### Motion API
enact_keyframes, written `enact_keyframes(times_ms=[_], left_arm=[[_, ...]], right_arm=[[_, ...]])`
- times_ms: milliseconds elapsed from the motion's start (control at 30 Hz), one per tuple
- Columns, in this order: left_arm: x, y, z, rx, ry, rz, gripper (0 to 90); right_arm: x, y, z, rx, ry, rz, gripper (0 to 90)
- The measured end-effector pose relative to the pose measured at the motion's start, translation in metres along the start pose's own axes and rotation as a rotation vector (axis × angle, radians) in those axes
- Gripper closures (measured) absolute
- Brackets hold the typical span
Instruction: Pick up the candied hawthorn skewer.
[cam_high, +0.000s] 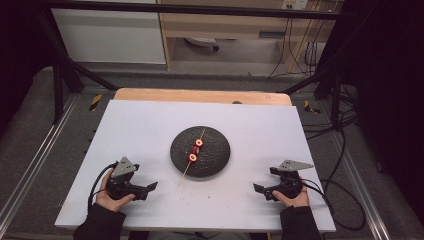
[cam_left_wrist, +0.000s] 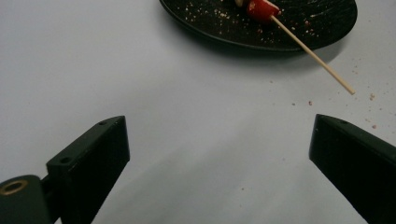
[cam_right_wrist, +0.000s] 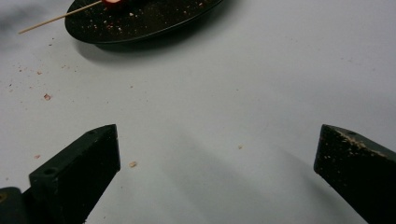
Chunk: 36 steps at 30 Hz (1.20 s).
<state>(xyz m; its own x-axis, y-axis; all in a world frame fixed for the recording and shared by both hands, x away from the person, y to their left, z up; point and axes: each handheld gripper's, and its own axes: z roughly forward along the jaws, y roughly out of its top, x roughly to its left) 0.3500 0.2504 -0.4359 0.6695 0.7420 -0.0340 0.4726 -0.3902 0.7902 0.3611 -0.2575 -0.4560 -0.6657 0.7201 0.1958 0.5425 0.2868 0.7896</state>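
A black round plate (cam_high: 216, 156) lies at the middle of the white table top (cam_high: 150, 125). Across the plate rests a wooden skewer (cam_high: 195, 150) threaded with red and pale food pieces, its bare end poking off the plate's near-left rim. My left gripper (cam_high: 149, 190) rests at the near left, open and empty, facing the plate (cam_left_wrist: 224, 28) and the skewer (cam_left_wrist: 310, 53). My right gripper (cam_high: 264, 180) rests at the near right, open and empty too. Its view shows the plate (cam_right_wrist: 149, 18) and the skewer's stick (cam_right_wrist: 56, 17) ahead.
Small reddish crumbs (cam_right_wrist: 46, 97) dot the white surface near the plate. A wooden board edge (cam_high: 200, 95) shows behind the table top. Metal frame rails (cam_high: 30, 165) run along both sides, and black cables (cam_high: 340, 150) trail at the right.
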Motion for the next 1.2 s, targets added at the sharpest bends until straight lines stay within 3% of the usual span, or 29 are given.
enact_keyframes(times_ms=[667,833,1200], left_arm=[[-0.019,0.027,0.01,0.005,0.008,0.023,5.0],[-0.028,0.04,0.017,0.012,0.01,0.04,5.8],[-0.042,0.06,0.04,0.05,0.029,0.022,10.9]], right_arm=[[0.0,0.0,0.0,0.002,-0.008,-0.008,1.4],[0.0,0.001,0.0,0.001,-0.008,-0.005,1.4],[0.0,0.0,0.001,0.002,-0.009,-0.008,1.4]])
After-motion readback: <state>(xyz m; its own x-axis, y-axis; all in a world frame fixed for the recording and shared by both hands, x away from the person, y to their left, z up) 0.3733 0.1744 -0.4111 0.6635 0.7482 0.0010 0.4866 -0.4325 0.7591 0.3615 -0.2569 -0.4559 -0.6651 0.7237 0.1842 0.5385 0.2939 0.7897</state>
